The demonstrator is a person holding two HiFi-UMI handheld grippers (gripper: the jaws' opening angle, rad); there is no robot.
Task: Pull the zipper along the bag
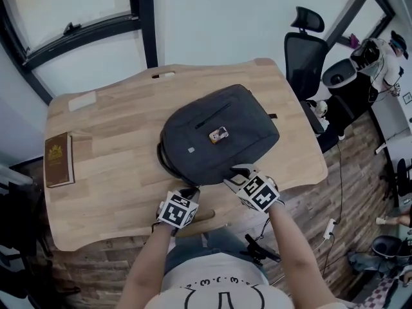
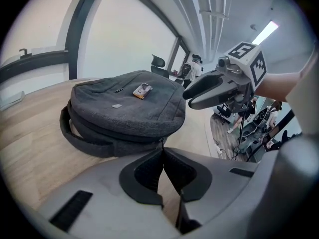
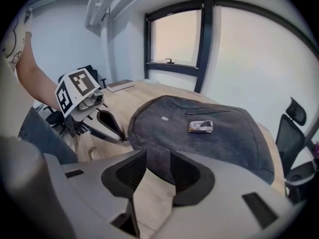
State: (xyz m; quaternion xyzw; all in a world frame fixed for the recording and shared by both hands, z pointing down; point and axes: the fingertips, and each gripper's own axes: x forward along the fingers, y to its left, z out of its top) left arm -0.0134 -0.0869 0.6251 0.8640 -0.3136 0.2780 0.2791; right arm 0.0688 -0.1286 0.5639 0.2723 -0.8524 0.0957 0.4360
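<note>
A dark grey backpack (image 1: pixel 219 134) lies flat on the wooden table (image 1: pixel 109 179), with a small badge-like item (image 1: pixel 218 134) on top. My left gripper (image 1: pixel 192 190) is at the bag's near edge. In the left gripper view its jaws (image 2: pixel 162 151) are shut, and the zipper pull (image 2: pixel 161 142) runs straight into their tips from the zipper line along the bag's side (image 2: pixel 124 133). My right gripper (image 1: pixel 237 174) hovers just right of it over the same edge. In the right gripper view its jaws (image 3: pixel 158 156) stand open with only table and bag fabric (image 3: pixel 199 138) beyond.
A brown book (image 1: pixel 58 159) lies at the table's left edge and a pale flat piece (image 1: pixel 82 100) sits at the back left. A black office chair (image 1: pixel 306 50) stands behind the table's right corner. The bag's carry strap (image 2: pixel 75 133) loops out on its left side.
</note>
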